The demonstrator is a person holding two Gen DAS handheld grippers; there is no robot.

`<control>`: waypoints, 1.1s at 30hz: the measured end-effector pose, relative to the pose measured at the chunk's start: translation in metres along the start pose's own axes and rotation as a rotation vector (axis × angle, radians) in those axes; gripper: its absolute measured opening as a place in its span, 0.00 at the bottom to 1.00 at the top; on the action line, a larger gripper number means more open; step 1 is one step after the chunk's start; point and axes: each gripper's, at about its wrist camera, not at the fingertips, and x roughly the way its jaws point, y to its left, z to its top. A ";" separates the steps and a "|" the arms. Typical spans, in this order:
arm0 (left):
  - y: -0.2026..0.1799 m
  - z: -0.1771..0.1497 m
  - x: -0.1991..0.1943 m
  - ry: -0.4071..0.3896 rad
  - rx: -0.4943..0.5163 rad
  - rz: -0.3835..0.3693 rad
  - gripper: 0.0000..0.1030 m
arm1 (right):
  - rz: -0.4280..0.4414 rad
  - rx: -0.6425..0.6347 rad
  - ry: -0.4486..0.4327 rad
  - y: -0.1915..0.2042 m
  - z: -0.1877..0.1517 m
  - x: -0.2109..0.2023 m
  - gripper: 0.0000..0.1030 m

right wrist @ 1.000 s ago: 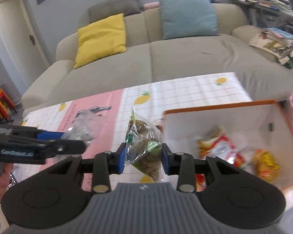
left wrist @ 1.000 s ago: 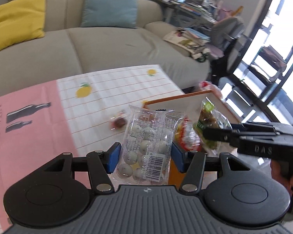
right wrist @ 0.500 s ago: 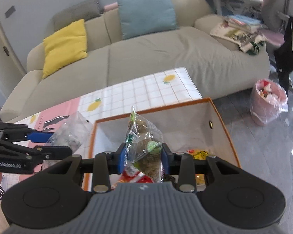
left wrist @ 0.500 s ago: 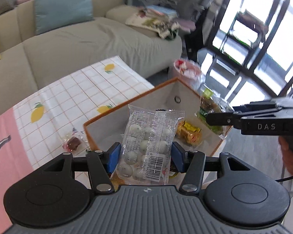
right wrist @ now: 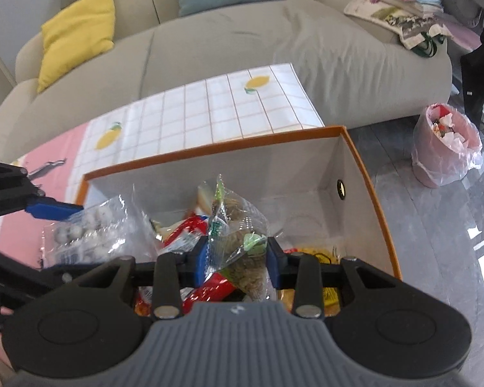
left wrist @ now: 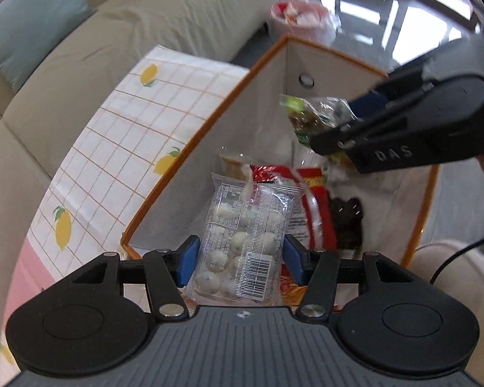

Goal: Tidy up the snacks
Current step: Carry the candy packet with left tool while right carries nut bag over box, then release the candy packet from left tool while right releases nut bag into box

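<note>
Snacks hang over the box (right wrist: 376, 193), left gripper (left wrist: 240, 259) clamping the candy pack (left wrist: 245, 242), right gripper (right wrist: 237, 259) clamping the bag (right wrist: 242, 242) at its 3 o'clock; next, both should let go.

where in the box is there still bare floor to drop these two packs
Bare floor shows along the box's far wall and toward the right wall with the metal eyelet. The near half is crowded: red wrappers and a yellow pack pile under the right tongs. The left tongs hold the white-ball pack over that pile.
</note>
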 end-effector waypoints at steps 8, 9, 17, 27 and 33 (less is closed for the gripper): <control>-0.006 0.004 0.031 0.110 0.097 0.055 0.62 | -0.050 -0.038 0.060 0.001 0.007 0.039 0.34; -0.006 0.005 0.032 0.115 0.101 0.059 0.62 | -0.047 -0.035 0.066 0.001 0.008 0.042 0.34; -0.007 0.011 0.033 0.158 0.110 0.069 0.66 | -0.070 -0.077 0.094 0.013 0.009 0.054 0.35; -0.027 0.009 0.030 0.179 0.290 0.275 0.74 | -0.066 -0.055 0.086 0.009 0.007 0.051 0.36; -0.036 0.006 0.029 0.188 0.406 0.378 0.73 | -0.061 -0.036 0.085 0.008 0.005 0.051 0.36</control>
